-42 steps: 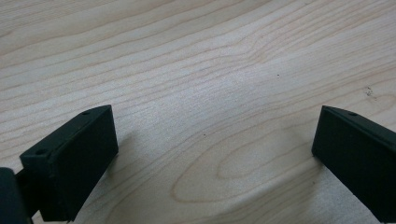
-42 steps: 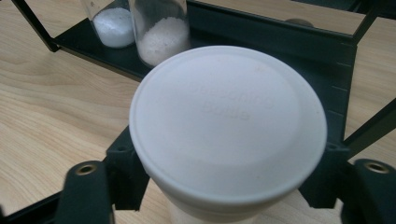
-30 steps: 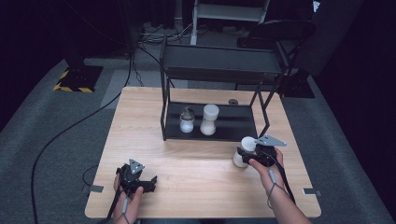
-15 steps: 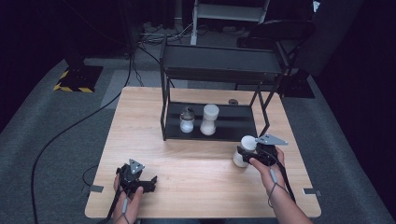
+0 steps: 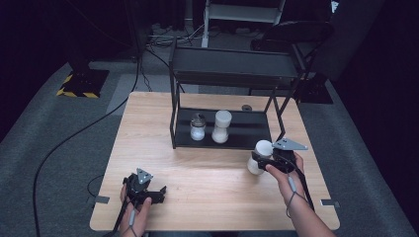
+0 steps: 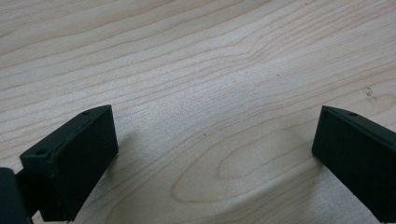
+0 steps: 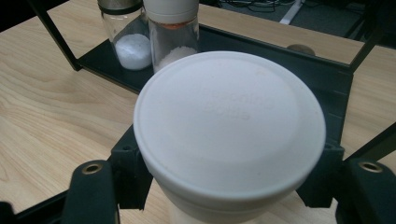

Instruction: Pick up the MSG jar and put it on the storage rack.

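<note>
My right gripper (image 5: 257,162) is shut on a white-lidded jar (image 5: 262,148), upright at the table's right, just in front of the black rack (image 5: 232,66). In the right gripper view the jar's round white lid (image 7: 229,116) sits between the two black jaws, which press on its sides. On the rack's lower shelf (image 5: 252,129) stand a small dark-capped shaker of white powder (image 5: 197,128) and a taller white-capped jar (image 5: 221,127). My left gripper (image 5: 150,191) rests near the table's front left, open. Its jaws stand wide apart over bare wood (image 6: 210,93) in the left gripper view.
The rack has an upper shelf above the lower one, and its legs stand on the wooden table (image 5: 148,128). A small dark round object (image 5: 246,107) lies behind the rack. Cables (image 5: 64,143) run over the grey floor at the left.
</note>
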